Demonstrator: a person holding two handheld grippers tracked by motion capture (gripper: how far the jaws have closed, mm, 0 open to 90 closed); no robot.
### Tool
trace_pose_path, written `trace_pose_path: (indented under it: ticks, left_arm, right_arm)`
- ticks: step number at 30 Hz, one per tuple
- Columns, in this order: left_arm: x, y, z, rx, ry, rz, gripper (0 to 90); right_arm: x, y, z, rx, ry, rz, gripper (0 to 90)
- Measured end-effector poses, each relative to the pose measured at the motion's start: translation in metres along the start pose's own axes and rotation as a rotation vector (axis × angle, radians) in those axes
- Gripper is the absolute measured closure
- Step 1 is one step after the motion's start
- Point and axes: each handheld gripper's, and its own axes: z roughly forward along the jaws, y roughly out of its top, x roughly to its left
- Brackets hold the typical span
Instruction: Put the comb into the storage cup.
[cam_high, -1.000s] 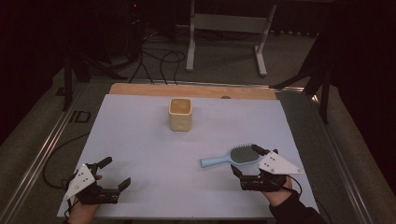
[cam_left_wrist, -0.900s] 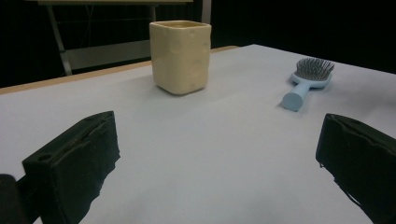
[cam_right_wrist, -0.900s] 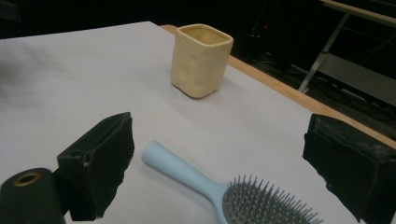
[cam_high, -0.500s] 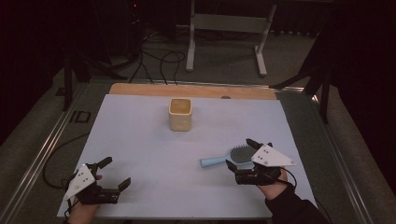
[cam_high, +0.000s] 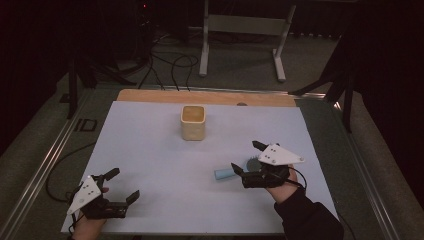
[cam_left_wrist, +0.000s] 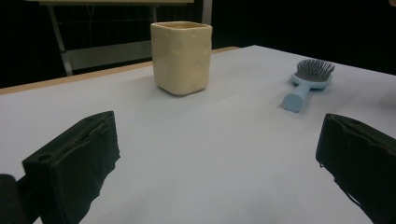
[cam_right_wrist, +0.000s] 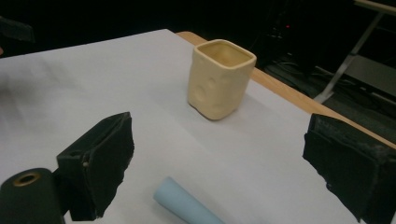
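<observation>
Brush under the right gripper, near the cup

Brush (cam_high: 235, 170) is blue and lies flat on the white table (cam_high: 150, 150). Its round end with the bristles sits on the side away from the cup (cam_high: 193, 122), and its handle end points out toward the middle of the table. The brush is closer to the person than the cup is, and off to the person's right of the cup. The brush and the cup are well apart.

The right gripper (cam_high: 246, 159) hangs over the brush. Its jaws are spread wide, one on each side of the brush, and they are not pinching it. In the right gripper view, the blue handle (cam_right_wrist: 187, 205) lies between the two black jaws, and the cup (cam_right_wrist: 220, 78) stands farther off.

The left gripper (cam_high: 123, 185) is far from the cup, at the near left corner of the table. Its jaws are spread wide too, and nothing is in them. In the left gripper view, the cup (cam_left_wrist: 182, 56) stands straight up ahead, and the brush (cam_left_wrist: 308, 83) lies to the right of the cup with its bristles up.

The cup is pale yellow, with square sides and small dents.
</observation>
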Motion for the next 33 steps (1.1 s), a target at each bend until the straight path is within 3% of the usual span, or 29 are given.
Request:
trace_pose_path:
  ticks: [12, 33]
  left_arm:
    - [0.001, 0.0, -0.001, -0.002, 0.001, -0.002, 0.0]
    - [0.001, 0.0, -0.001, -0.002, 0.0, -0.002, 0.0]
  right_arm:
    - [0.004, 0.002, 0.03, 0.048, 0.071, 0.019, 8.6]
    - [0.01, -0.008, 0.077, 0.101, 0.125, 0.038, 8.7]
